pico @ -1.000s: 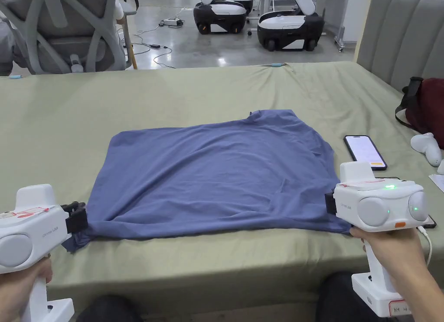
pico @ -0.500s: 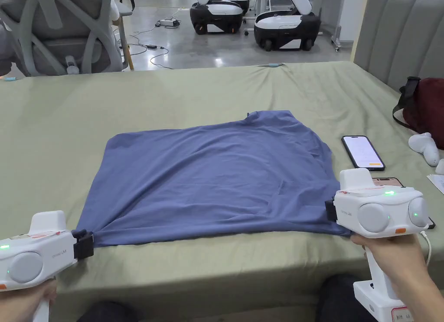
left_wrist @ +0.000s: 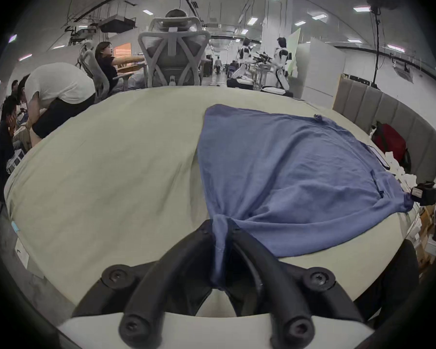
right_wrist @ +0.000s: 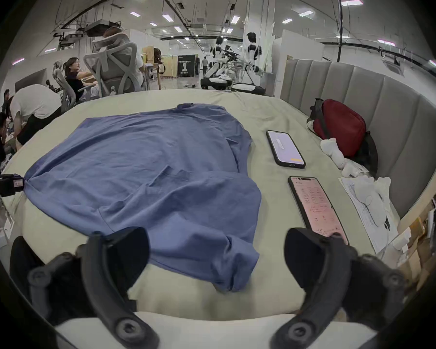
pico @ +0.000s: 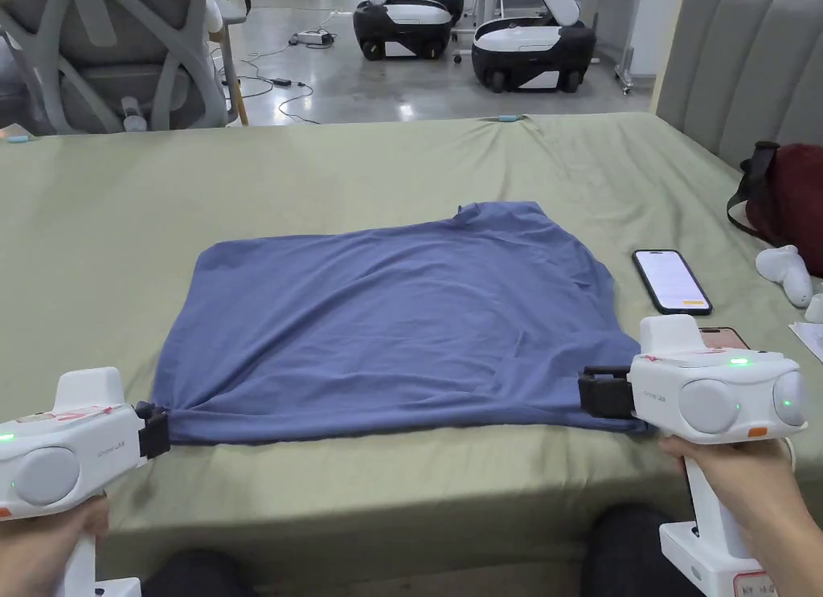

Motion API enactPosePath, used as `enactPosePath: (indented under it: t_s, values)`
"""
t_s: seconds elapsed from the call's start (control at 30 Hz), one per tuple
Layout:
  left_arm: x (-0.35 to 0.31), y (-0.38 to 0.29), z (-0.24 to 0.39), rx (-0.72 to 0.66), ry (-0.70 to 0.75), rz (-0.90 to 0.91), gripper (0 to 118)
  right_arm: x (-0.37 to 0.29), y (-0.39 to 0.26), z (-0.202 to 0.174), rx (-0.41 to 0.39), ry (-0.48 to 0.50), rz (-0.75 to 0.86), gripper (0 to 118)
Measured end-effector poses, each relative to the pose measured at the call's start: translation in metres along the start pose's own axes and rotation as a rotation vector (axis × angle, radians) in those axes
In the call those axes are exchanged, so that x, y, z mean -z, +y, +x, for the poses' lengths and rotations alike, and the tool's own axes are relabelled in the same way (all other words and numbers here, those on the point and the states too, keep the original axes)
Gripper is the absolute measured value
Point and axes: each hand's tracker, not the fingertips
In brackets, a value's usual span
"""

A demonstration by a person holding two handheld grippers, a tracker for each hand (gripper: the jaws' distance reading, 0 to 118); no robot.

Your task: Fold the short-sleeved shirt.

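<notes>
my left gripper (left_wrist: 222,224) is clamped on the blue shirt's (pico: 386,317) near corner on the green bed (pico: 321,173). my right gripper (right_wrist: 215,247) gapes over the opposite corner. two phones (right_wrist: 285,149) lie just right.

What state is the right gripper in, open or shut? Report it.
Open. In the right gripper view the right gripper has its jaws wide apart, the blue shirt corner lying loose between them.

Olive-green bedsheet (pico: 321,173) over bed w/ grey padded headboard (pico: 747,60). Two phones, screens lit: one (pico: 672,280) farther, one (right_wrist: 315,203) nearer. Dark-red bag (pico: 792,201) by headboard. Grey mesh office chair (pico: 120,52), two wheeled robot bases (pico: 474,36) beyond.
</notes>
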Motion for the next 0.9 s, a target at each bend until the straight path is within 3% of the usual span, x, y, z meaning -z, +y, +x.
enactPosePath:
  t_s: [0.07,0.13,0.23,0.3,0.33,0.37,0.63,0.9]
  values:
    - [-0.001,0.001,0.001,0.002,0.000,0.000,5,0.009,-0.005,0.002,-0.026,-0.020,-0.052,107]
    - [-0.001,0.000,0.001,0.003,0.001,0.003,5,0.014,-0.011,0.002,-0.031,-0.018,-0.082,97]
    - [0.001,0.000,0.002,0.000,0.000,-0.002,5,0.024,-0.016,0.003,-0.023,0.025,-0.137,45]
    - [0.001,-0.001,0.004,0.001,0.001,-0.006,5,0.025,-0.016,-0.001,-0.009,0.033,-0.123,31]
    - [0.001,-0.001,0.004,0.001,0.002,-0.007,5,0.024,-0.015,-0.001,-0.018,0.033,-0.119,15]
    - [0.001,-0.002,0.004,0.001,0.001,-0.007,5,0.023,-0.013,-0.002,-0.025,0.065,-0.110,9]
    - [-0.018,0.020,0.003,-0.028,-0.027,0.062,5,0.000,0.010,0.005,-0.003,0.058,-0.014,9]
    - [-0.001,0.105,0.011,0.026,-0.035,0.165,5,0.004,0.098,0.010,-0.006,0.045,0.116,9]
